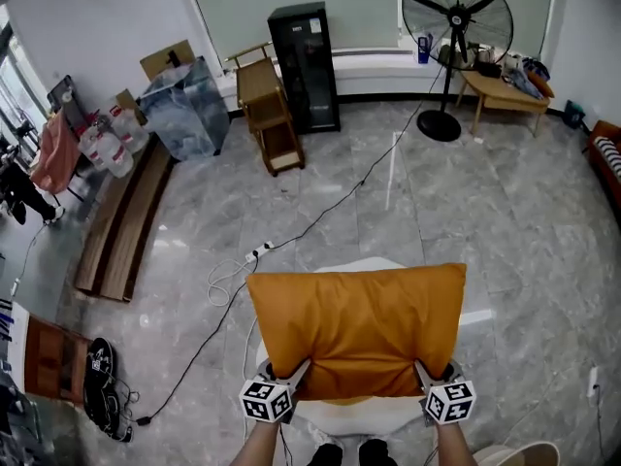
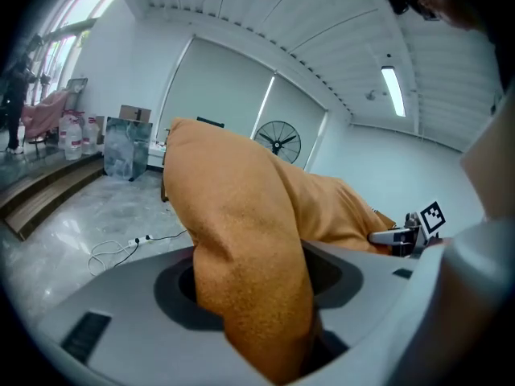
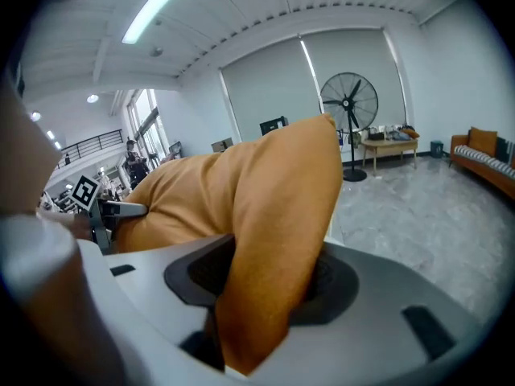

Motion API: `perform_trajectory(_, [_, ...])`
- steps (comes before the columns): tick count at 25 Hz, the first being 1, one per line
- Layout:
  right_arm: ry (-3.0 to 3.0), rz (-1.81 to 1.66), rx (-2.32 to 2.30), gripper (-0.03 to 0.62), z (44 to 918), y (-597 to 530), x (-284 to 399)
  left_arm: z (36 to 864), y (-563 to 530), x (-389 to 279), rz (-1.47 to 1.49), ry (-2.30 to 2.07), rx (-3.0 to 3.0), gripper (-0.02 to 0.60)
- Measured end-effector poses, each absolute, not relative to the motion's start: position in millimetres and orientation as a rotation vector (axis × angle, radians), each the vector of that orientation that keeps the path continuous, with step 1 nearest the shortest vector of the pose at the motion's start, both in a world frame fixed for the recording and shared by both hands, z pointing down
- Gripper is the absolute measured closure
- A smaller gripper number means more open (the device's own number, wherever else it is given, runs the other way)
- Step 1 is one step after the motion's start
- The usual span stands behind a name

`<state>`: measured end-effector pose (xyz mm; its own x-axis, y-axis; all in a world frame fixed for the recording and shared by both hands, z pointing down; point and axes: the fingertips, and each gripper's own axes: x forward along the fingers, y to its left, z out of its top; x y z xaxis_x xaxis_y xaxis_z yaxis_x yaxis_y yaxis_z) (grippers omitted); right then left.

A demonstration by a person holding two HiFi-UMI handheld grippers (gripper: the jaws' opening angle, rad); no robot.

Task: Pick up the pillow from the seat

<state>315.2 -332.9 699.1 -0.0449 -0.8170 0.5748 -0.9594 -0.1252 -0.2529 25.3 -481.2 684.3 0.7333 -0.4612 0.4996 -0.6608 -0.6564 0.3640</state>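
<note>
**Step:** grasp done, lift in hand. Orange fabric pillow lies over the white moulded seat, near centre of the head view, held by both near corners. L claw is clamped on the near-left corner and R claw on the near-right corner. Both gripper views confirm it: fabric bunched betw. the grey jaws, pads pressing in, no gap seen. Pillow spreads from the claws toward the far side. Far edge looks raised, but can't tell if the underside is fully clear of the seat, since the seat is mostly hidden beneath it.

**Next move (judgement):** raise both claws together, level, w/ an even pinch. Filling is soft, so a corner may slip, or the middle may sag if one claw leads. Lift until the white seat shows all round.

**Surroundings:**
- grey marbled tile floor
- black cable w/ white power strip on the floor, far-left of the seat
- black pedestal fan, far right
- low wooden desk w/ clutter, beside the fan
- tall black cabinet, far centre
- wooden cart, left of the cabinet
- wooden planks, left

All are well apart from the pillow and nothing blocks the lift. The cable is a foot hazard only.
</note>
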Motion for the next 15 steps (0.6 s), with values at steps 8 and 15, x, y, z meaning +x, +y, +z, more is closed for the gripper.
perform_trajectory(8, [-1.991,0.702,2.048,0.381,591,-344,322,586,-481,26,0.342,-0.901,2.455,0.301])
perform_trajectory(15, [-2.039,0.52,2.128,0.378,514,-349,330,510,-488,34,0.208,-0.904,2.575,0.301])
